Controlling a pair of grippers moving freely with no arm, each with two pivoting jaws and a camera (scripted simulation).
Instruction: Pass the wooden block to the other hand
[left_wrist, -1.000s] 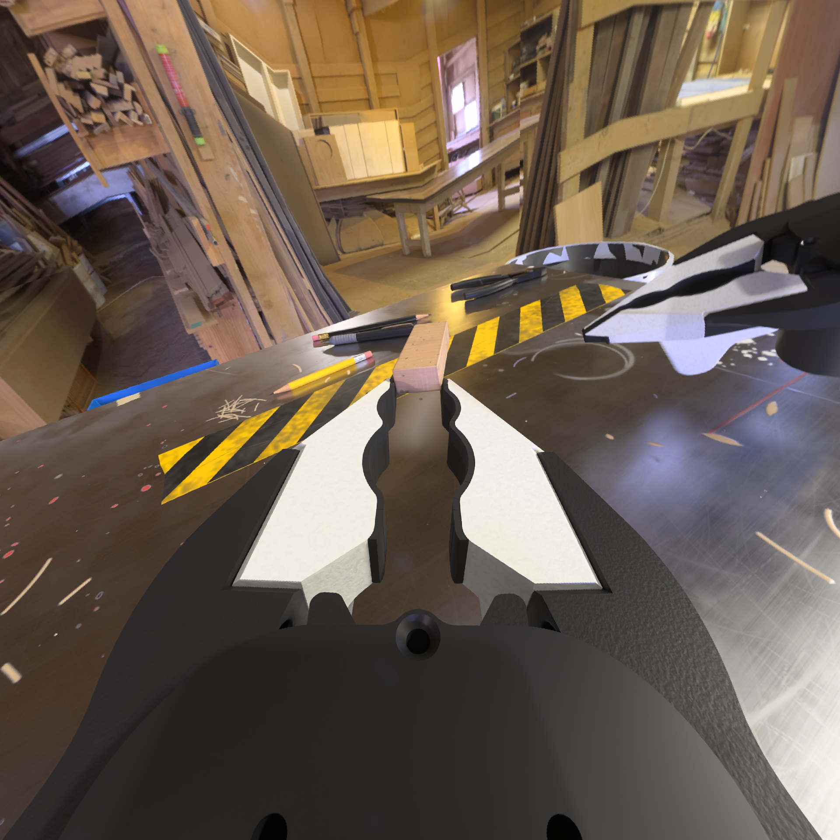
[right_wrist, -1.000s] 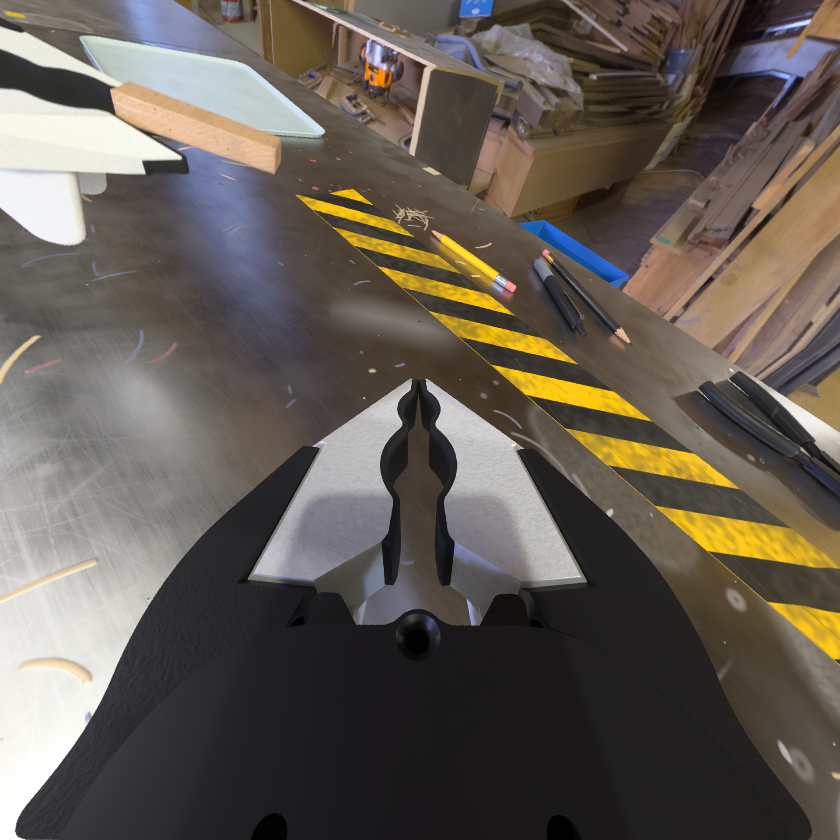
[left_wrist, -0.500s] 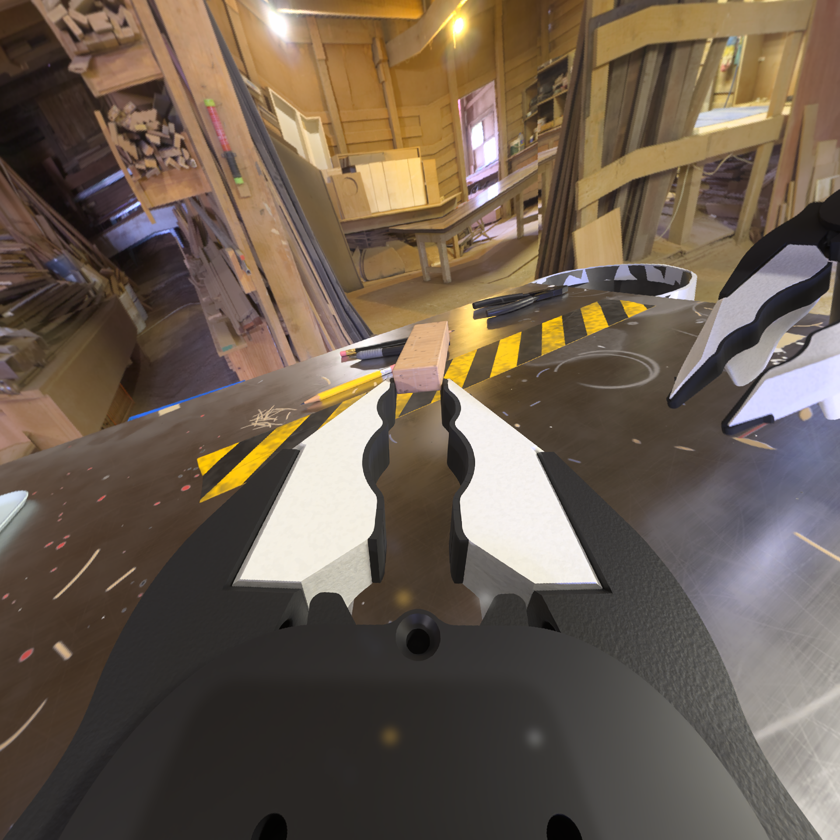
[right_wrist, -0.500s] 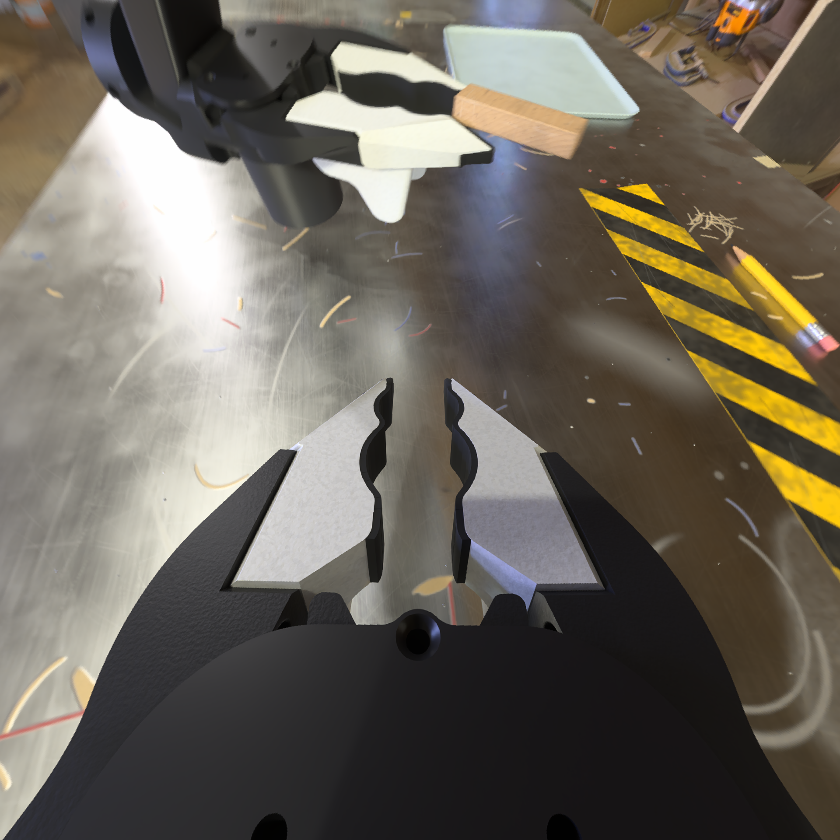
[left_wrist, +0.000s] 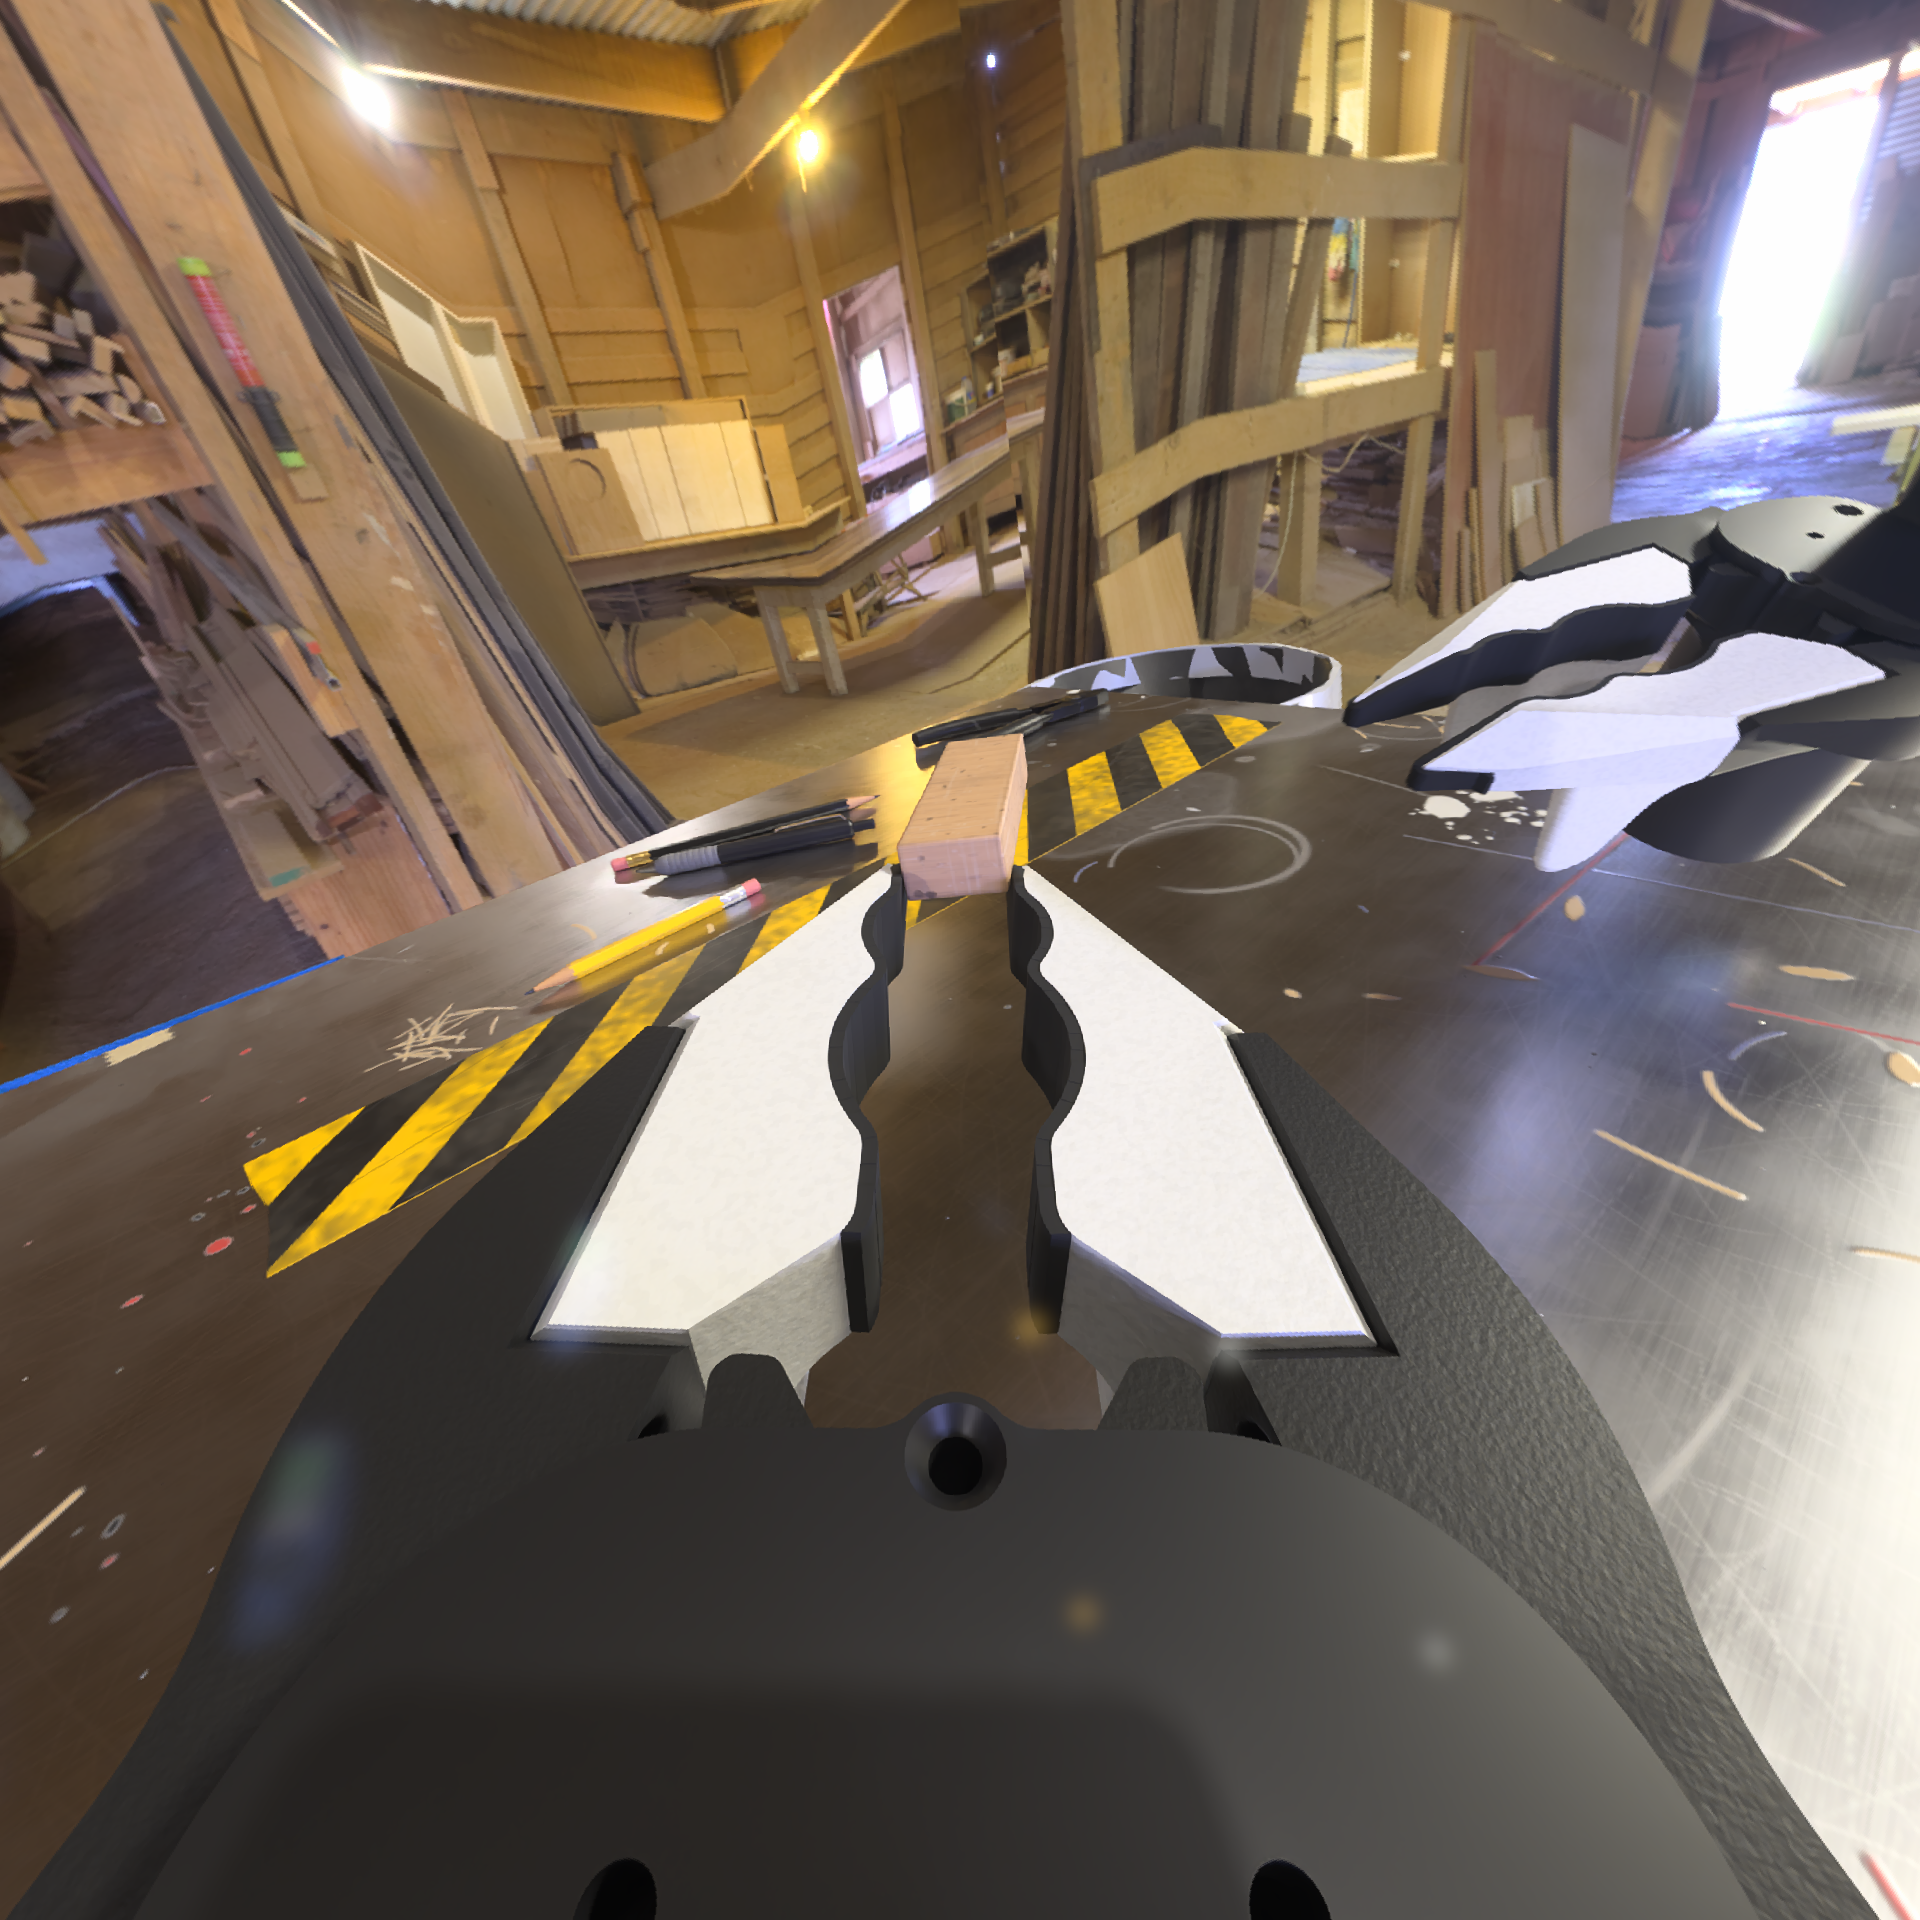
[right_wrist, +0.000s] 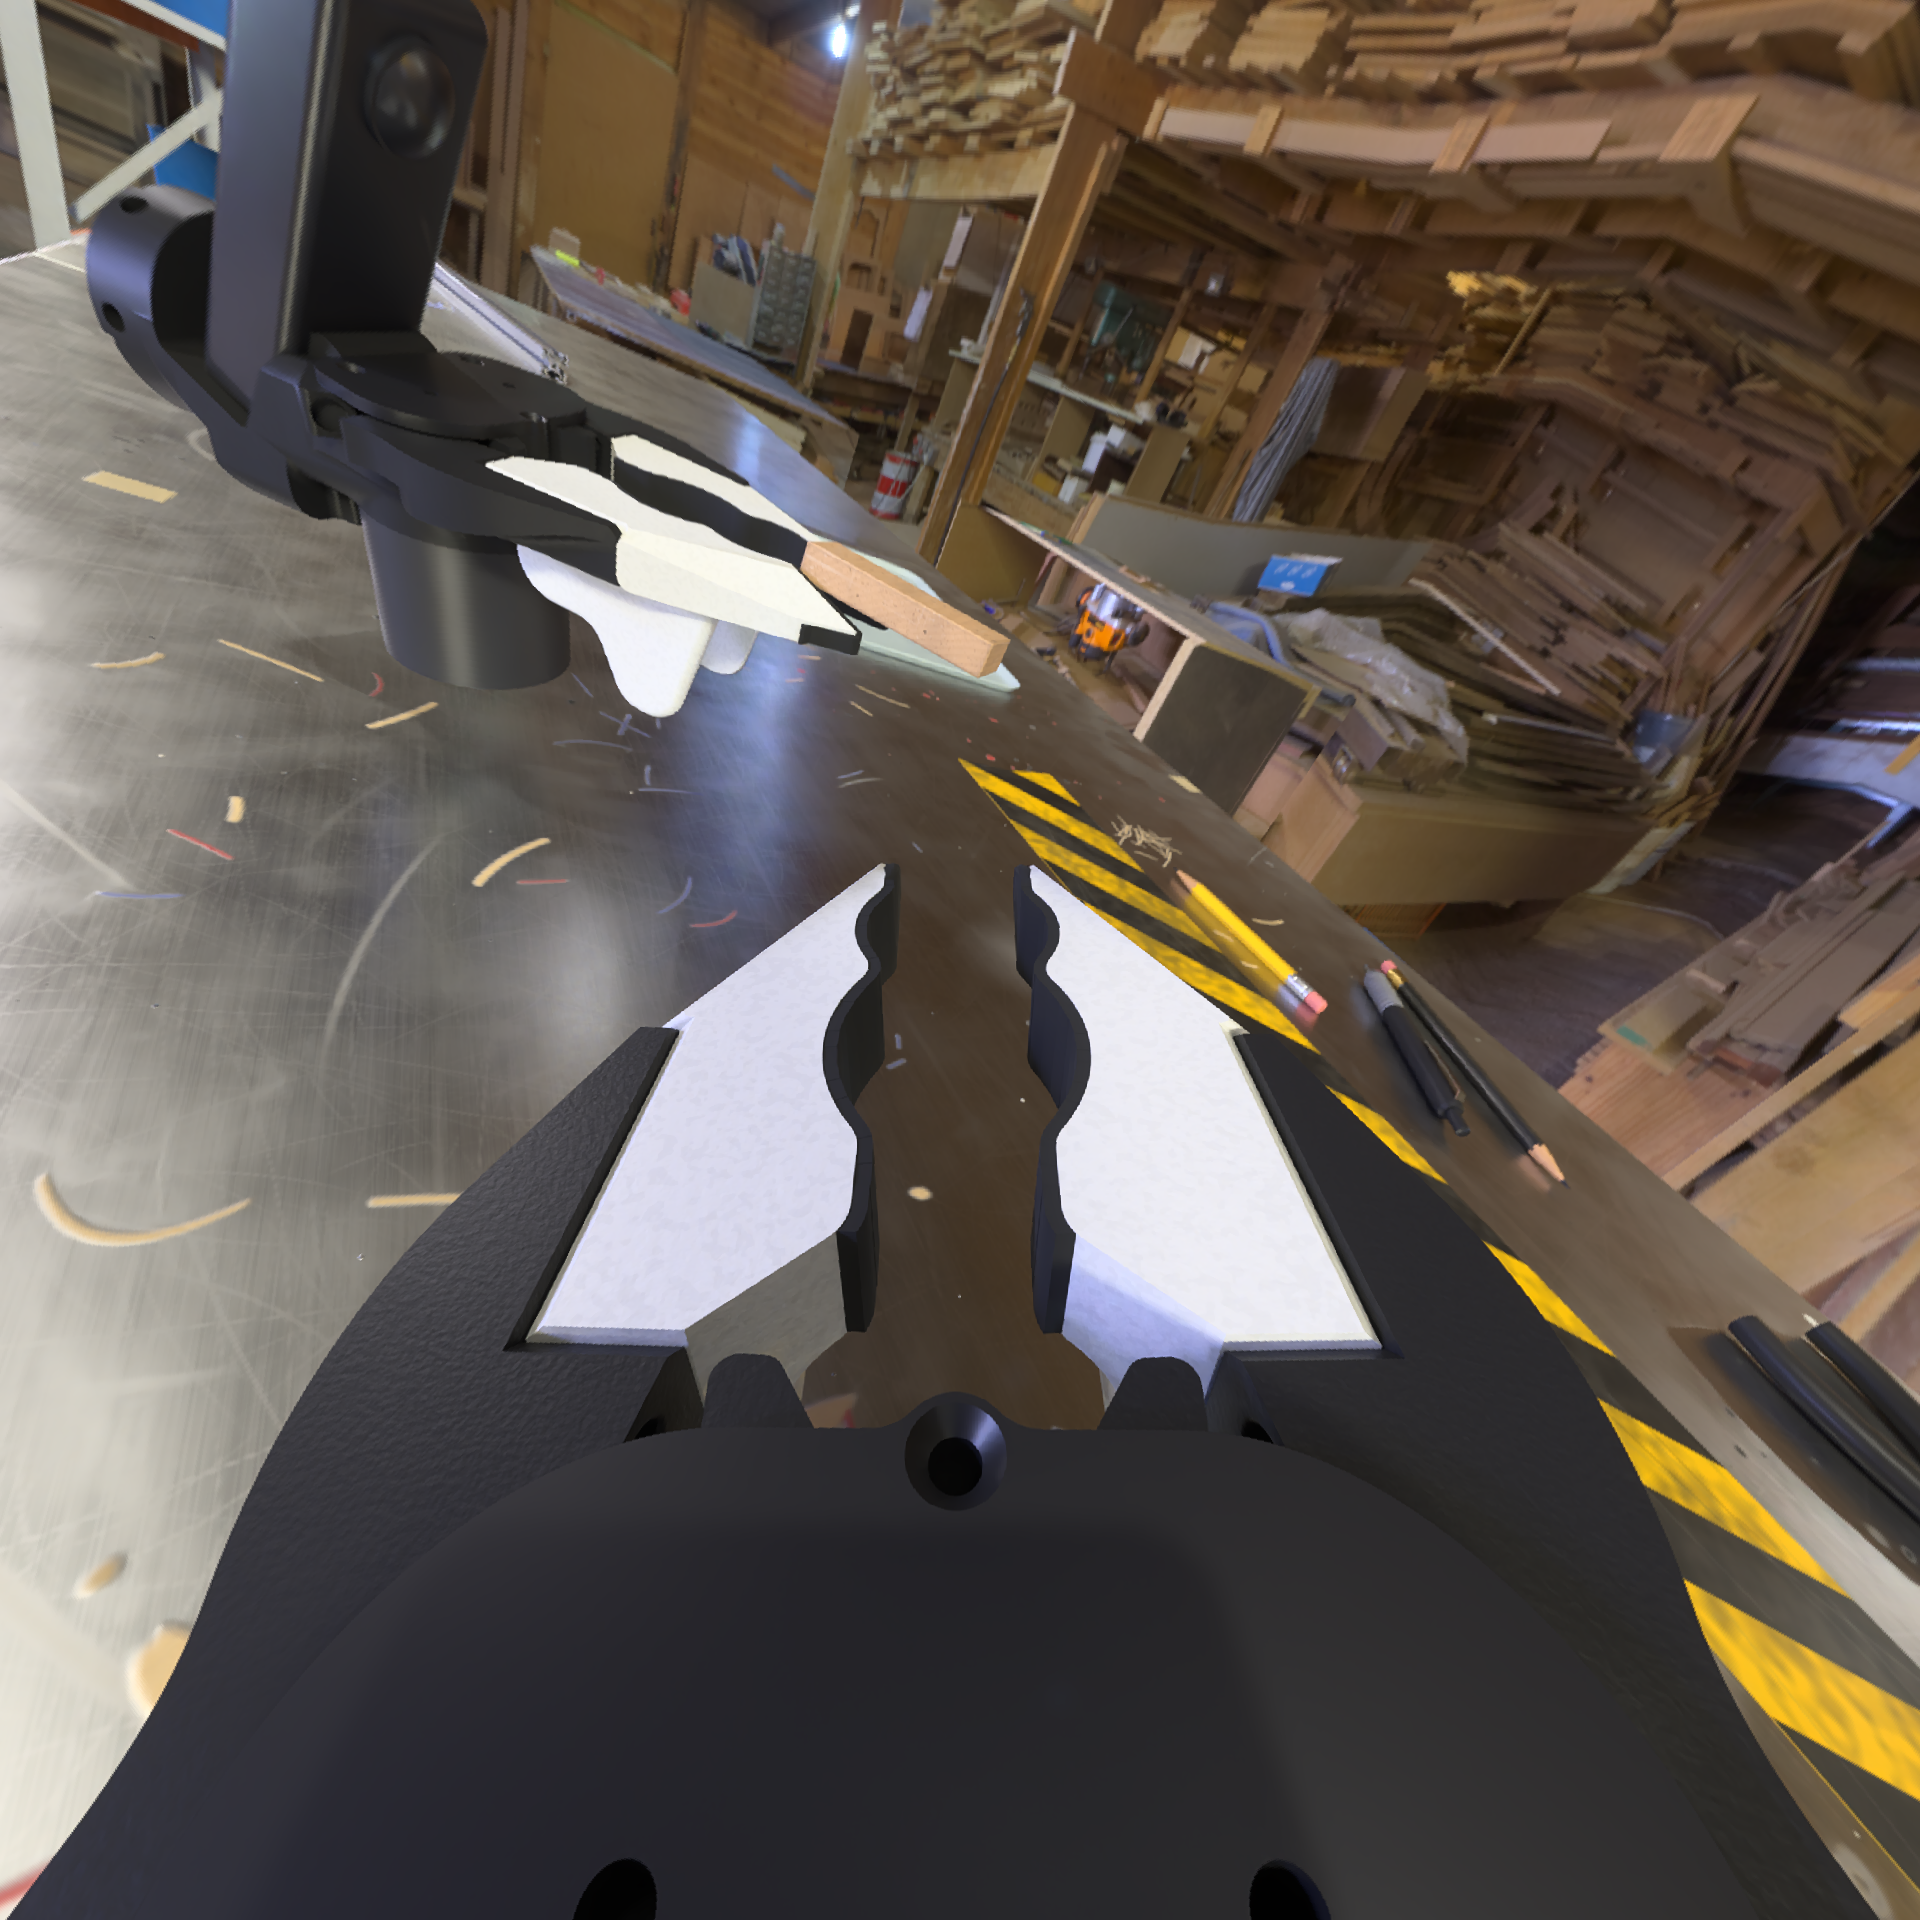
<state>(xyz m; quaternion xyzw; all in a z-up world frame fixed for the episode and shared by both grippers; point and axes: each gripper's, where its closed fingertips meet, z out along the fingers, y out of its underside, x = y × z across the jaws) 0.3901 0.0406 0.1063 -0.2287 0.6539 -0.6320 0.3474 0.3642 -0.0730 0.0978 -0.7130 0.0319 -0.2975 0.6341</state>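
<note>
While my left gripper (left_wrist: 954, 883) clamps the block (left_wrist: 966, 819) by one end above the desk (right_wrist: 312, 935), my right gripper (right_wrist: 954, 883) has jaws apart to take its free end.

My left gripper (left_wrist: 956, 883) has a broad matte-black body with a pebbled texture filling the lower frame. Two white wedge-shaped fingers (left_wrist: 748, 1122) taper forward, each lined on its inner edge with a wavy black pad. A round recessed screw hole sits at the centre of the body, with two dark holes at the bottom edge. My right gripper (right_wrist: 956, 883) is built the same. Seen from the side at the upper left, the left one carries a black cylindrical handle underneath and a dark upright camera mount.
</note>
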